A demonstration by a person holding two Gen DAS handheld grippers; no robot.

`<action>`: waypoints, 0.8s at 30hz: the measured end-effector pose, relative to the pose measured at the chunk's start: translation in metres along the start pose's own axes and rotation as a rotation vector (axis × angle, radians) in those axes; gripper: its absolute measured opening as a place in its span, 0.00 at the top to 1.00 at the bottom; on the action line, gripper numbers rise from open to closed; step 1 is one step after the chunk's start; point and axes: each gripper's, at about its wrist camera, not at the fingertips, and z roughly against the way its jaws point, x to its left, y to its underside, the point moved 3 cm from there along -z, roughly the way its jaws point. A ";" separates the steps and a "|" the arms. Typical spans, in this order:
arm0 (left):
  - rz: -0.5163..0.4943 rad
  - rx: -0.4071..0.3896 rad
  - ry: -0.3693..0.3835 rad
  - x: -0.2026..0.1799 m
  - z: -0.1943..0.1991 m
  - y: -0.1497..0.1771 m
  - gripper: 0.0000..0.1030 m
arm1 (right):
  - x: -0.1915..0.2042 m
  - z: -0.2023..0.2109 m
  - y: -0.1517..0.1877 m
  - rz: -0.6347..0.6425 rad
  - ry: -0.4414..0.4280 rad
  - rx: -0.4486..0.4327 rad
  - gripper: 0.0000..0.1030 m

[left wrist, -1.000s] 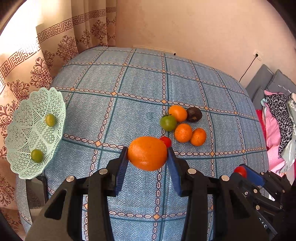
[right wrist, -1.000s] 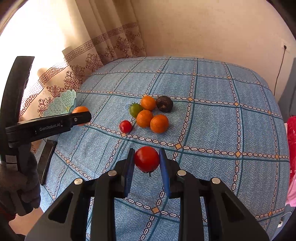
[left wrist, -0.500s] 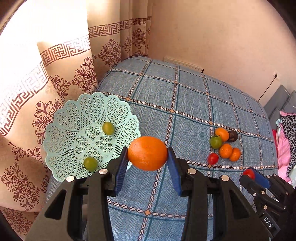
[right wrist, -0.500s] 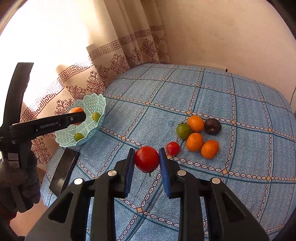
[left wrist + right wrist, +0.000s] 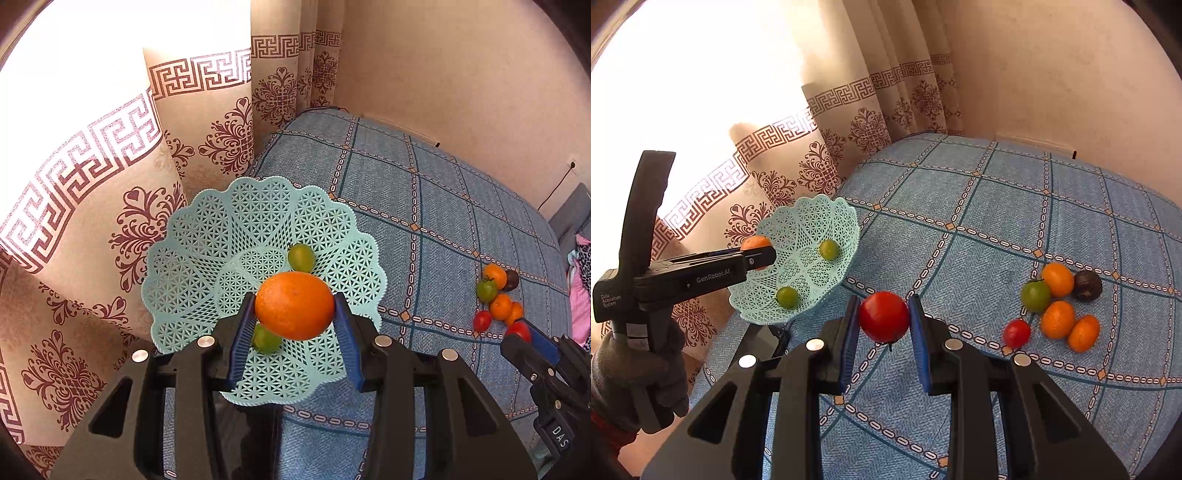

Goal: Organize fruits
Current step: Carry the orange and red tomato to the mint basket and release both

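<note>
two green fruits (image 5: 301, 256) are lying in the mint lattice basket (image 5: 192, 258) at the bed's (image 5: 997, 221) corner by the curtain. the left gripper (image 5: 294, 312) is clamping an orange (image 5: 294, 305) above the basket; the right gripper (image 5: 883, 319) is pinching a red tomato (image 5: 883, 316) over the blue checked cover, its jaws tight on it.

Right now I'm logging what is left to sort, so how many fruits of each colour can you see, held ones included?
Orange: 4, one in the left tool, three on the bed
Red: 2, one in the right tool, one on the bed
Green: 3, two in the basket, one on the bed
Dark brown: 1
Total: 10
</note>
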 end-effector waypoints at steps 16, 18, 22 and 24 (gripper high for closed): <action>-0.009 -0.010 -0.009 0.047 -0.003 -0.011 0.35 | 0.061 -0.042 -0.025 0.021 -0.051 -0.015 0.74; -0.021 -0.017 -0.020 0.052 -0.001 -0.011 0.35 | 0.067 -0.048 -0.027 0.025 -0.056 -0.016 0.74; -0.038 -0.026 -0.030 0.058 0.003 -0.011 0.35 | 0.078 -0.060 -0.029 0.025 -0.063 -0.010 0.74; -0.043 -0.032 -0.033 0.061 0.006 -0.011 0.34 | 0.081 -0.066 -0.030 0.016 -0.068 0.000 0.74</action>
